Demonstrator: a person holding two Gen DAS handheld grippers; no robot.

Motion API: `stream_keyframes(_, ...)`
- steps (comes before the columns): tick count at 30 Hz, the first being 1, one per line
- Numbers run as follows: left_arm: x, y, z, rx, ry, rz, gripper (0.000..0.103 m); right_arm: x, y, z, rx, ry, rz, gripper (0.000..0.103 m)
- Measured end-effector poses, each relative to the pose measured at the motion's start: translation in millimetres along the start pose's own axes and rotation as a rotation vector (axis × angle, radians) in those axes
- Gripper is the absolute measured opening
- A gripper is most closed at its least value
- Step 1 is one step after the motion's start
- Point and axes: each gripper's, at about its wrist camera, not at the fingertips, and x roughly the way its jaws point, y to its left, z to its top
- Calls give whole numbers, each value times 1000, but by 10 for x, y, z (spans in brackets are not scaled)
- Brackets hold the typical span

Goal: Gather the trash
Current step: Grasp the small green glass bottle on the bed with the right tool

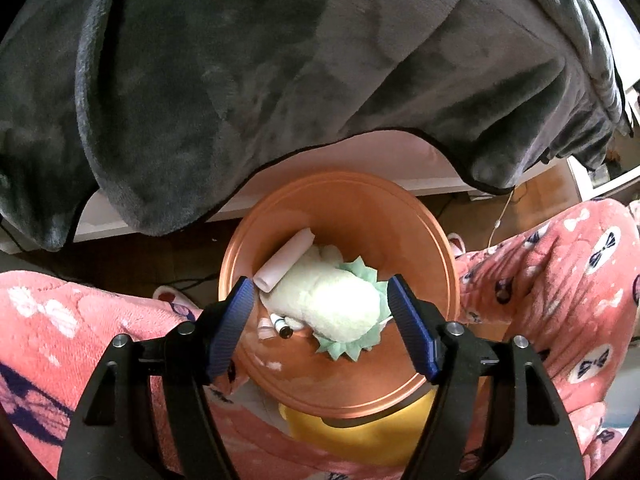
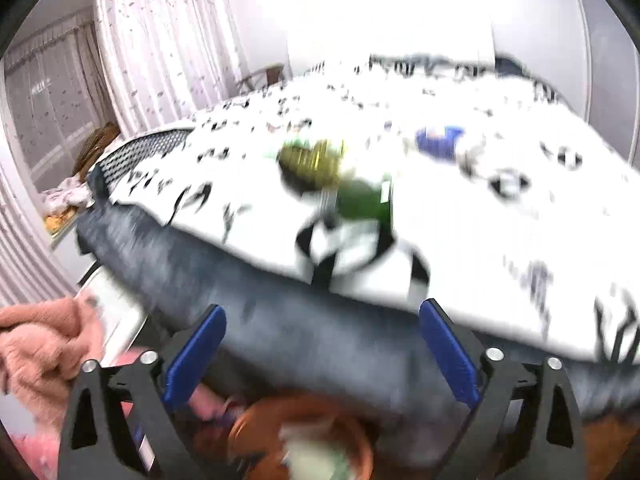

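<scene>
An orange round bin stands on the floor between a person's knees. In it lie a pale fluffy wad, a rolled white paper, crumpled green paper and a small white tube. My left gripper points down over the bin, jaws apart, nothing between the blue pads. My right gripper is open wide and empty, above the bin and facing the bed. In this blurred view a green bottle, a gold-wrapped thing and a blue item lie on the bed cover.
A grey blanket hangs over the bed edge just beyond the bin. Pink patterned pyjama legs flank the bin on both sides. A yellow object shows under the bin's near rim. A pink sleeve is at the left; curtains stand behind the bed.
</scene>
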Motion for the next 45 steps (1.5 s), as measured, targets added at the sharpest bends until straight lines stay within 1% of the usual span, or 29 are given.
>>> stream_keyframes(1,-5,18,0,-8,-2,-6,68,97,-1,146,-29,-17,-21,96)
stream_keyframes(3,-15,58,-2,-24,-5,-21,68,273,6,339,-82,-18,-46,96)
stream_keyframes(5,-24,89,-2,-39,-8,-37,68,499,-16,478,-156,5,-52,96)
stream_keyframes(7,-31,120,0,-52,-9,-53,68,694,-75,564,-197,36,-52,96)
stream_keyframes(11,-15,135,3,-64,-4,-69,68,1002,-229,653,-183,107,1,96)
stream_keyframes(13,-2,131,4,-62,-4,-72,68,1114,-294,687,-167,120,0,96)
stream_keyframes(14,2,127,5,-60,-4,-70,68,1132,-280,679,-162,126,2,92)
stream_keyframes(15,7,124,4,-57,-2,-68,68,1184,-297,682,-148,139,6,85)
stream_keyframes(16,8,124,-1,-55,-2,-66,68,1208,-295,682,-142,148,14,80)
stream_keyframes(17,9,114,-7,-53,-3,-64,68,1227,-268,665,-139,162,19,70)
stream_keyframes(18,6,111,-9,-52,-5,-61,68,1220,-250,643,-138,162,21,63)
stream_keyframes(20,4,109,-14,-54,-8,-60,68,1161,-203,594,-140,155,13,61)
stream_keyframes(23,-13,96,-22,-52,-18,-51,68,988,-142,498,-151,144,31,59)
stream_keyframes(24,-32,76,-27,-44,-28,-46,68,931,-132,469,-151,141,40,43)
stream_keyframes(30,-213,-35,-32,18,-92,-14,68,651,-169,369,-108,116,63,43)
stream_keyframes(31,-298,-45,-32,26,-113,-7,68,574,-190,356,-91,101,68,42)
stream_keyframes(32,-357,-47,-34,31,-129,-4,68,491,-216,350,-76,83,77,39)
stream_keyframes(35,-731,-76,16,61,-222,19,68,185,-328,299,-25,11,74,34)
stream_keyframes(36,-915,-102,78,77,-269,34,68,71,-382,257,-3,-13,88,32)
stream_keyframes(38,-1200,-154,223,104,-349,55,68,-99,-487,171,39,-41,94,32)
stream_keyframes(39,-1342,-198,356,129,-391,70,70,-179,-533,118,54,-55,95,32)
stream_keyframes(40,-1457,-255,526,157,-428,101,79,-231,-569,78,60,-67,87,32)
stream_keyframes(41,-1504,-286,640,173,-447,125,80,-246,-604,59,61,-70,72,32)
stream_keyframes(42,-1551,-342,833,195,-467,156,80,-241,-652,38,73,-66,65,32)
stream_keyframes(45,-1584,-529,1383,262,-488,204,80,-225,-837,-8,142,-61,75,32)
